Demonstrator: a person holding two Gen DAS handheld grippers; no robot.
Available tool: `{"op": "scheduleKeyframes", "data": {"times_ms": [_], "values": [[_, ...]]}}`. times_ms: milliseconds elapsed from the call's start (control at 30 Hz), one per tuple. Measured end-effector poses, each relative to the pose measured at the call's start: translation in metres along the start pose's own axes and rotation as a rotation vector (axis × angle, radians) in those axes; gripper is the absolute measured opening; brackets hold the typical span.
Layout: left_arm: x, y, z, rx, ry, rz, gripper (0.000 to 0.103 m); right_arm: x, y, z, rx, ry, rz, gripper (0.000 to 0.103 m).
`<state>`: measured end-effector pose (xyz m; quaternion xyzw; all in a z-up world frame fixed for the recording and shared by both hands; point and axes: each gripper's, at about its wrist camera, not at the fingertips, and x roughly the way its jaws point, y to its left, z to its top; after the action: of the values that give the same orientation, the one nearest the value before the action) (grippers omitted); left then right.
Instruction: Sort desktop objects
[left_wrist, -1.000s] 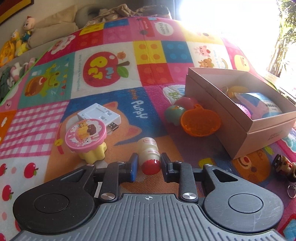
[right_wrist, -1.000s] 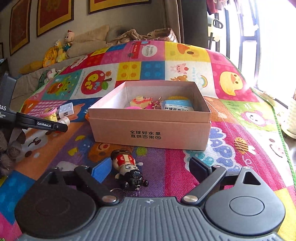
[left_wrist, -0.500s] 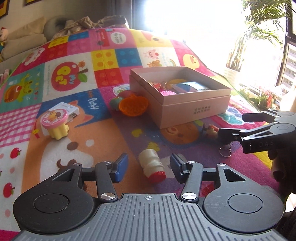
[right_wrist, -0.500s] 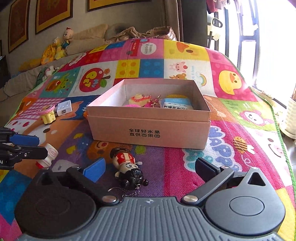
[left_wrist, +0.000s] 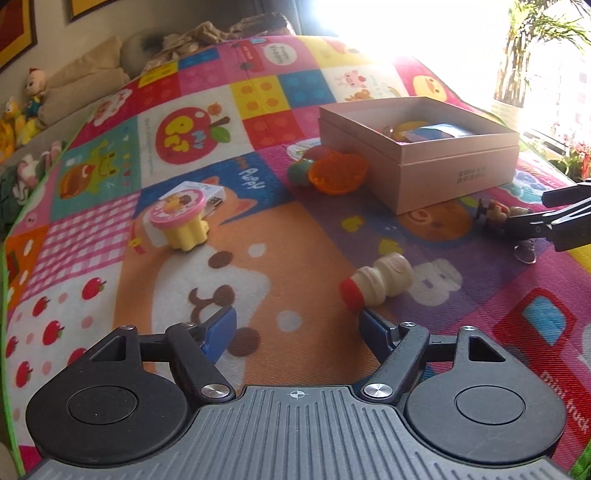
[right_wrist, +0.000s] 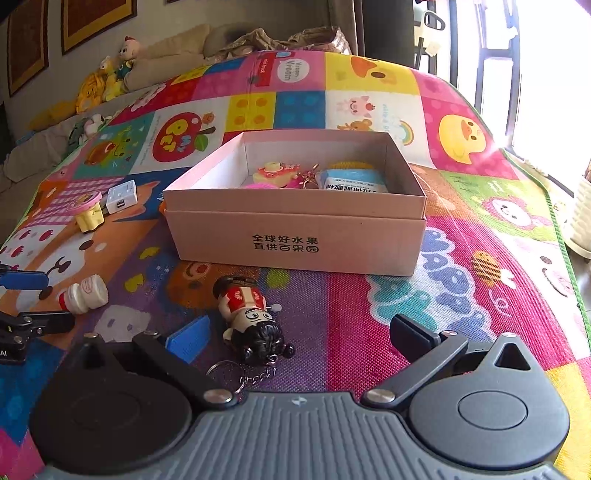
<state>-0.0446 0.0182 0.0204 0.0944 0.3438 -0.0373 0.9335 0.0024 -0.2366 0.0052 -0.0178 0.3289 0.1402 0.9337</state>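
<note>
In the left wrist view, the left gripper is being held with its jaws wide apart and nothing between them; a small bottle is lying on its side on the play mat, just past the right fingertip, and a cardboard box is sitting toward the mat's far right corner. In the right wrist view, the right gripper is likewise being held spread apart, a doll keychain lying between its fingers near the mat's front edge, in front of the box.
</note>
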Motion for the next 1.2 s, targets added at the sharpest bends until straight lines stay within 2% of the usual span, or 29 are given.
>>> {"op": "scheduleKeyframes", "data": {"times_ms": [100,233,333,567,700,833,967,1100,1200], "values": [[-0.002,0.012,0.001,-0.03,-0.003,0.024,0.079,0.005,-0.002,0.001,0.01,0.028,0.003,0.103],[-0.01,0.019,0.004,-0.104,-0.021,-0.139,0.084,0.011,-0.005,0.002,0.025,0.064,0.009,0.103],[-0.013,0.008,0.004,-0.1,-0.021,-0.243,0.086,0.012,-0.004,0.002,0.022,0.069,0.009,0.103],[-0.013,-0.038,0.002,-0.058,0.022,-0.394,0.087,0.014,-0.002,0.002,0.006,0.082,-0.003,0.103],[-0.015,-0.052,0.002,-0.03,0.032,-0.395,0.09,0.015,0.0,0.002,-0.01,0.091,-0.008,0.103],[-0.01,-0.051,0.008,-0.066,0.035,-0.403,0.091,0.015,0.0,0.002,-0.016,0.092,-0.007,0.103],[0.004,-0.053,0.016,-0.087,0.04,-0.412,0.092,0.011,-0.009,0.003,0.039,0.074,0.03,0.103],[0.019,-0.06,0.026,-0.084,0.04,-0.39,0.092,0.008,-0.016,0.003,0.092,0.057,0.058,0.103],[0.023,-0.067,0.029,-0.05,0.021,-0.356,0.091,0.006,-0.018,0.003,0.11,0.04,0.049,0.103]]}}
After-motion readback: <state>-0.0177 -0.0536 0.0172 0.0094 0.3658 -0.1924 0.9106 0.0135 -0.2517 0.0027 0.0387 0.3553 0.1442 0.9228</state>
